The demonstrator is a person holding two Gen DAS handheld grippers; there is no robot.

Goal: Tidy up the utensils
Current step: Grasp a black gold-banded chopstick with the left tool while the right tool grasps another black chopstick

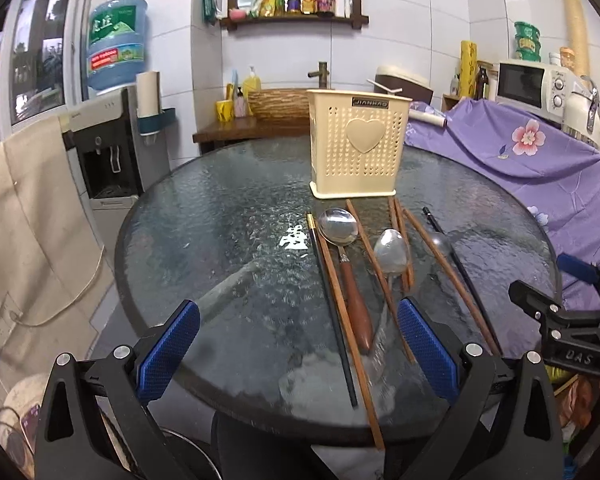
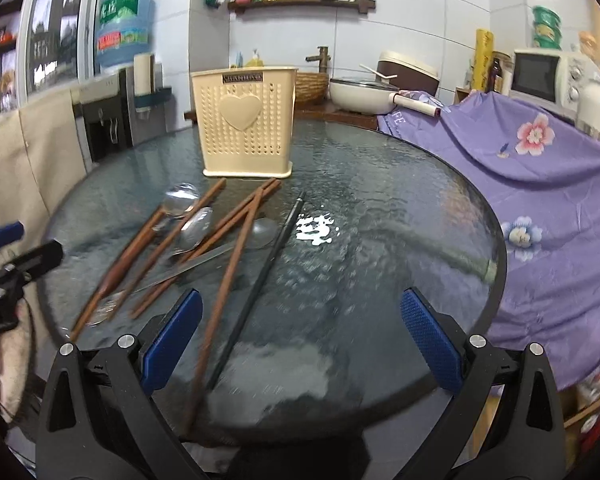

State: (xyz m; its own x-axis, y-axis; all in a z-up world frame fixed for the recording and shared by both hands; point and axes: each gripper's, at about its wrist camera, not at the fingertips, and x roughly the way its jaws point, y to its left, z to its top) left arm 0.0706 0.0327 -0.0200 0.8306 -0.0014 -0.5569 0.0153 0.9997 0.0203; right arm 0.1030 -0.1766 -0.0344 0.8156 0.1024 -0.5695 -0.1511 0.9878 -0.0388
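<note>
The left gripper (image 1: pixel 298 346) hovers level over the near edge of the round glass worktop (image 1: pixel 220 216), its blue-padded fingers (image 1: pixel 168 350) spread wide and holding nothing; between and just beyond them lie the utensils, running near to far: a black chopstick (image 1: pixel 332 308) on the left, brown wooden chopsticks (image 1: pixel 346 316) beside it, then a wooden-handled spoon (image 1: pixel 350 280) with its bowl at the far end, and a metal spoon (image 1: pixel 392 256) to its right; more chopsticks fan out further right, the exact count hard to tell where they overlap. The cream perforated utensil holder (image 1: pixel 356 148) stands upright at the far end of the row, apart from both grippers. To the right, the right gripper (image 2: pixel 302 340) is likewise wide open and empty, low over the near rim; one brown chopstick (image 2: pixel 224 284) and a black one (image 2: pixel 260 280) run between its fingers, the other utensils lying left of it.
</note>
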